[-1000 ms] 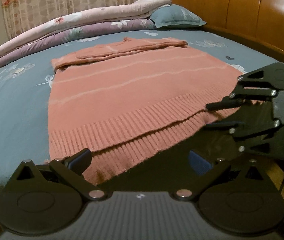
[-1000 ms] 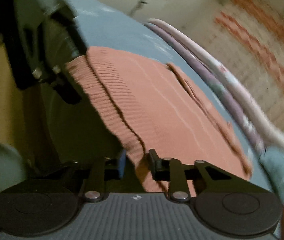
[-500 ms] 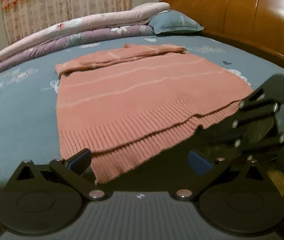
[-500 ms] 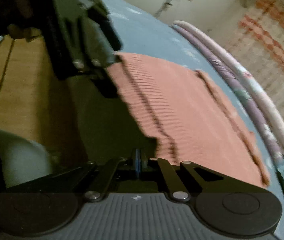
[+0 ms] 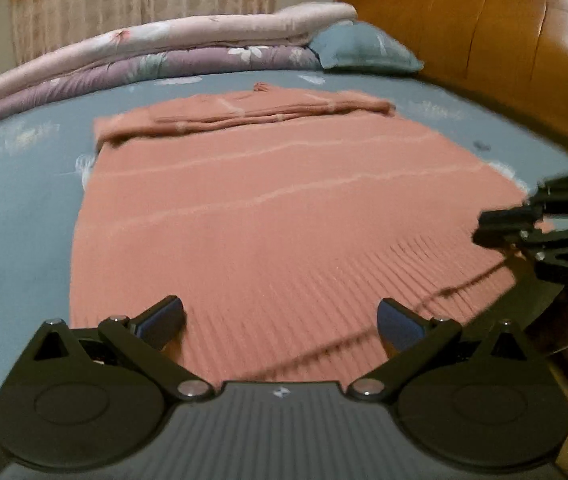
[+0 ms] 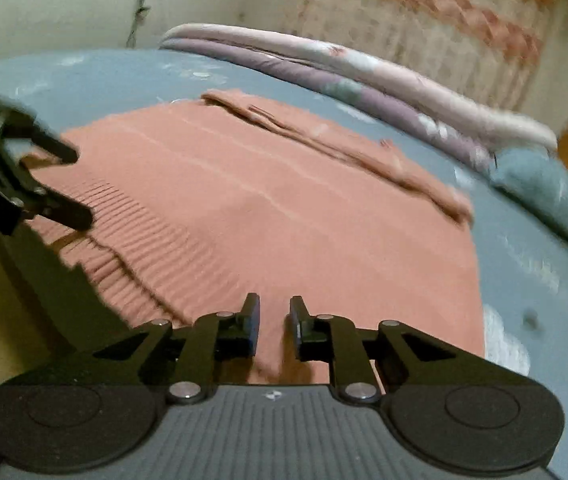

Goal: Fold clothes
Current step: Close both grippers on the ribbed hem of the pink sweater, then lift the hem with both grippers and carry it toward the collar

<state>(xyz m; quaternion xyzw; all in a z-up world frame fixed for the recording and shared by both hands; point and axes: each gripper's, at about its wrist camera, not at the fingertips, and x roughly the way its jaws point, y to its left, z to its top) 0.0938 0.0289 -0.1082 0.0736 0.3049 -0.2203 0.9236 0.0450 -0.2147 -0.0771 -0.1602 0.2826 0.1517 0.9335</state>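
Blue floral bedding (image 5: 12, 208) covers a bed with a wooden headboard (image 5: 484, 40); folded quilts (image 5: 164, 52) and a pillow (image 5: 364, 52) lie along its far side, before a patterned curtain (image 6: 444, 20). Salmon knit sweater (image 5: 284, 216) lies flat ahead of both tools, sleeves folded across its far end, ribbed hem (image 6: 132, 232) nearest the jaws at the mattress edge. Left gripper (image 5: 280, 316): jaws spread wide, hem passing between and beneath the fingers, nothing pinched. Right gripper (image 6: 274, 320): jaws narrowed but not closed, a strip of hem showing in the gap; whether the pads already bear on the cloth cannot be told. Placement at the two hem corners suggests preparation to lift the lower edge and carry it toward the sleeves. No brand, label or legible writing is visible; each tool body bears only a small pale mark.
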